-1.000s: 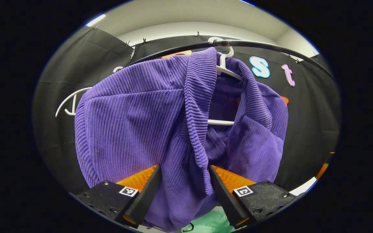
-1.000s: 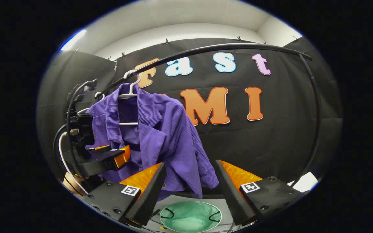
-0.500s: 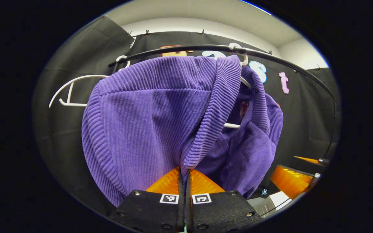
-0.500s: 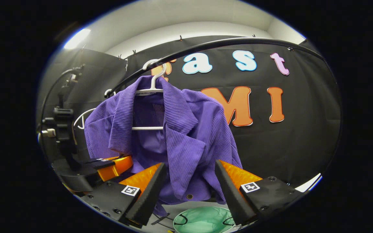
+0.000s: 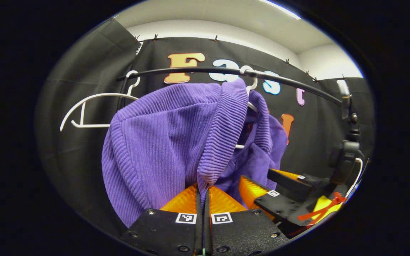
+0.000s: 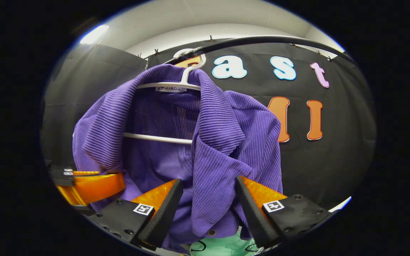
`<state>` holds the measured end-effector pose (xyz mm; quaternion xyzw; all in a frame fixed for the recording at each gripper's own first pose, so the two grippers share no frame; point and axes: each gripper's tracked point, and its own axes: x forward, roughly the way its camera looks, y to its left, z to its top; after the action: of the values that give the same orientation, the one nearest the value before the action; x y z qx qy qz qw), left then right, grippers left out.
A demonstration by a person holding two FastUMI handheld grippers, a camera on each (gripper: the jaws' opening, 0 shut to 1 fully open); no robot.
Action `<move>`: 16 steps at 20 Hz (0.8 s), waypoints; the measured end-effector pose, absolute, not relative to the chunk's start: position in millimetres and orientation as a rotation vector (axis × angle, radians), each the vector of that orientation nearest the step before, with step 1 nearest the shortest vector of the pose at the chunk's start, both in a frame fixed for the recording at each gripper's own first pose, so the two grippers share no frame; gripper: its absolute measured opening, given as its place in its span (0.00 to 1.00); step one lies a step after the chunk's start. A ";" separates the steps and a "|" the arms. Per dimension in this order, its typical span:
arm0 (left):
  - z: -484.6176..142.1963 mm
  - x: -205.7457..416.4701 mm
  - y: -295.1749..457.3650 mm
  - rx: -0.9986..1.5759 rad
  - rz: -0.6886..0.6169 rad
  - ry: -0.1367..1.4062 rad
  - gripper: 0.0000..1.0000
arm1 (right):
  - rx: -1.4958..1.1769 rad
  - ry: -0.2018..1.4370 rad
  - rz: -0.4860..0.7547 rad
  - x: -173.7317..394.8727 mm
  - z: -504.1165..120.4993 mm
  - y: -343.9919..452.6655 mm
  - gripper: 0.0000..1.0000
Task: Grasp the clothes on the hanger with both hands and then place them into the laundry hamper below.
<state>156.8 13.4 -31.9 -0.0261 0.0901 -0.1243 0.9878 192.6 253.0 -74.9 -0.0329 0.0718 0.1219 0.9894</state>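
A purple ribbed jacket hangs on a white hanger from a black rail. My left gripper is shut on the lower end of the jacket's left lapel; the right gripper view has that gripper at the jacket's left side. My right gripper is open, and the jacket's right front panel hangs between its fingers. The left gripper view has the open right gripper low beside the jacket. Below the jacket, part of the green laundry hamper is in sight.
An empty white hanger hangs on the rail left of the jacket. The rail curves on to the right past the jacket. A black cloth wall stands close behind.
My left gripper closed on the lapel and has kept hold of it. My right gripper moved in toward the jacket until the front panel came between its open fingers.
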 end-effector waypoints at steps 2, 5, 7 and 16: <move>-24.1 152.4 16.1 -0.050 -0.253 0.167 0.02 | -0.068 0.149 0.235 205.9 -78.7 253.4 0.84; -14.7 150.9 27.3 -0.042 -0.237 0.153 0.00 | -0.054 0.165 0.237 219.4 -79.7 247.3 0.75; -7.6 152.1 37.7 -0.047 -0.220 0.145 0.00 | -0.019 0.183 0.259 223.7 -84.2 241.2 0.54; 26.9 158.0 99.1 -0.044 -0.123 0.099 0.00 | 0.266 0.224 0.413 228.1 -60.5 209.0 0.13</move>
<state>158.0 99.1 26.9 -0.0218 0.0493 -0.0612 0.9967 228.1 209.0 -60.5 0.1315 0.1107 0.2039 0.9638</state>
